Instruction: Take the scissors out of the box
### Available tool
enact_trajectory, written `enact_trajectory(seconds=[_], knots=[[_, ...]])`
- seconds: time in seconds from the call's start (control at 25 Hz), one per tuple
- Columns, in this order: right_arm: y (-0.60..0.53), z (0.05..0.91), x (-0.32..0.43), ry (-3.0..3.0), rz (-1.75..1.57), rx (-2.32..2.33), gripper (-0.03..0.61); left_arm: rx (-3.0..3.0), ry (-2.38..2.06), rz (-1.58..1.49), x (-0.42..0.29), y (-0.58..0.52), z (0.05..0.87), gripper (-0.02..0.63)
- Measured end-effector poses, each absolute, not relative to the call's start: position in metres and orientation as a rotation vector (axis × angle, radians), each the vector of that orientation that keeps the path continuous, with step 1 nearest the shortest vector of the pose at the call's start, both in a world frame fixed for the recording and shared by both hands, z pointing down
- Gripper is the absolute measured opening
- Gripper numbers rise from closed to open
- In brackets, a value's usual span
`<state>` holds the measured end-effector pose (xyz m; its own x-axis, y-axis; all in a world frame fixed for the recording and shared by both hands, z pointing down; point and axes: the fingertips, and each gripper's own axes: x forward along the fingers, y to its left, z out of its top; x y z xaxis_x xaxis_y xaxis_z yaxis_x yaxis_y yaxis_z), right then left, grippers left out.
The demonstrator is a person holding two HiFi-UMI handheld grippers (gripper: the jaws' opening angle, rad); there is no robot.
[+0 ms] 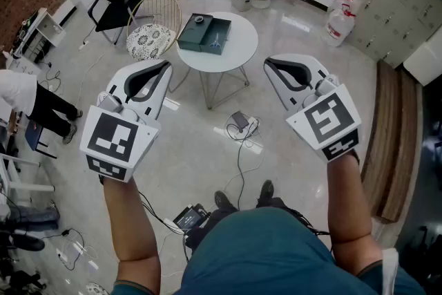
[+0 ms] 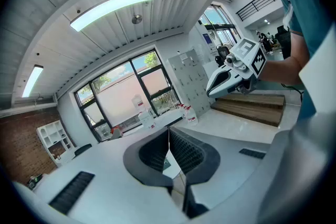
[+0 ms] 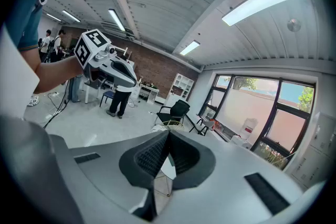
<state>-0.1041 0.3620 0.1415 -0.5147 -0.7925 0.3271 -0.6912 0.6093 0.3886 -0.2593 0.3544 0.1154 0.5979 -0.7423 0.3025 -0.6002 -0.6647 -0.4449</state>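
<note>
You're at the approach: left claw (image 1: 166,65) and right claw (image 1: 268,64) are both clenched and empty, the scissors (image 1: 215,40) lie in the open box (image 1: 193,34) on the round counter (image 1: 235,60) well ahead, so I'd step in and unclench one.

No words or numbers can be read here. The cube (image 1: 110,138) on the left gripper (image 1: 164,67) and the other cube (image 1: 324,122) on the right gripper (image 1: 268,64) show only black and white squares, not letters. The water bottle (image 1: 338,25) far on the right has a red label, too small to read.
</note>
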Motion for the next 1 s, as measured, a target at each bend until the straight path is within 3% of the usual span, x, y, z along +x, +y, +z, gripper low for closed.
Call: enact_trajectory(seconds=[1.0], knots=[[0.340,0.142,-0.170,-2.357,-0.294,1.229,0.038,-2.585,1.039,-0.638,-0.318,0.334,0.134,0.020]])
